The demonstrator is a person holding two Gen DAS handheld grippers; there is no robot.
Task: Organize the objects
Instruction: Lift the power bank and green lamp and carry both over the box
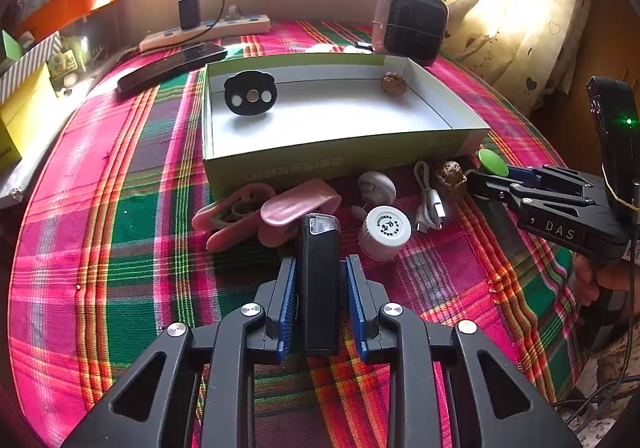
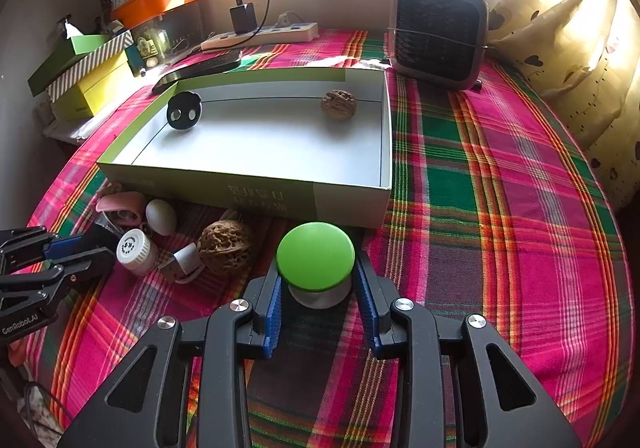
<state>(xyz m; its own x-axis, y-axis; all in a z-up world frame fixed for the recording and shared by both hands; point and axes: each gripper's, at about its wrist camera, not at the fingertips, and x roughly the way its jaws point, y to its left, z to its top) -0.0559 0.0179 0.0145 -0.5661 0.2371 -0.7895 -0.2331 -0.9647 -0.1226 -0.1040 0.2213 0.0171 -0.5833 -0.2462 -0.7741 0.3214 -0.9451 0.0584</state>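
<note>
A shallow green box [image 1: 344, 163] [image 2: 240, 193] with a white inside holds a black disc [image 1: 250, 92] [image 2: 184, 109] and a walnut [image 1: 394, 83] [image 2: 338, 104]. My left gripper [image 1: 320, 284] is shut on a black lighter [image 1: 320, 280], just in front of the box. My right gripper [image 2: 318, 292] is shut on a green-topped round object [image 2: 316, 256] [image 1: 493, 161] by the box's near right corner. Between them lie a white bottle [image 1: 384, 232] [image 2: 136, 250], pink clips [image 1: 276, 207], a white egg-shaped object [image 1: 377, 185] [image 2: 161, 215], a second walnut [image 2: 225, 246] and a white USB cable [image 1: 430, 203].
The plaid tablecloth [image 2: 500, 207] covers the table. A small fan heater [image 2: 438, 33] stands behind the box at the right. A power strip [image 2: 260, 35] with a charger and a dark remote [image 1: 172, 65] lie at the back. Boxes [image 2: 84, 75] are stacked at the left.
</note>
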